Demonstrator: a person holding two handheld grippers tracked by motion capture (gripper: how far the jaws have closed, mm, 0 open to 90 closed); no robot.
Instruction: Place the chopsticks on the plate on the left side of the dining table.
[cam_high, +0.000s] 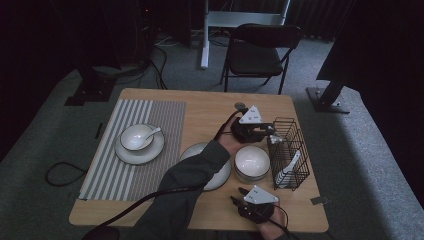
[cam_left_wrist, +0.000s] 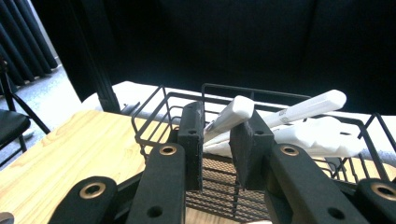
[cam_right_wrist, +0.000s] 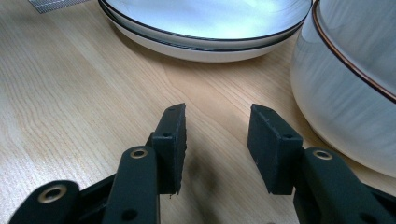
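Note:
A black wire basket (cam_high: 292, 131) (cam_left_wrist: 150, 106) stands at the table's right side with white spoons in it. My left gripper (cam_high: 270, 134) (cam_left_wrist: 217, 119) reaches over its near end. The handle of one white spoon (cam_left_wrist: 236, 112) lies between the jaws, which stand narrowly apart around it without a clear press. Two more spoons (cam_left_wrist: 310, 103) lean behind it. My right gripper (cam_high: 238, 196) (cam_right_wrist: 217, 119) rests low over the wood near the front edge, open with nothing between its pads, just in front of a white bowl (cam_high: 251, 161) (cam_right_wrist: 348, 88).
A white plate (cam_high: 221, 176) (cam_right_wrist: 210, 25) lies left of the bowl, partly under the person's left sleeve. On the striped placemat (cam_high: 150, 112) at the left sits a plate with a bowl and spoon (cam_high: 138, 140). A folding chair (cam_high: 260, 50) stands beyond the table.

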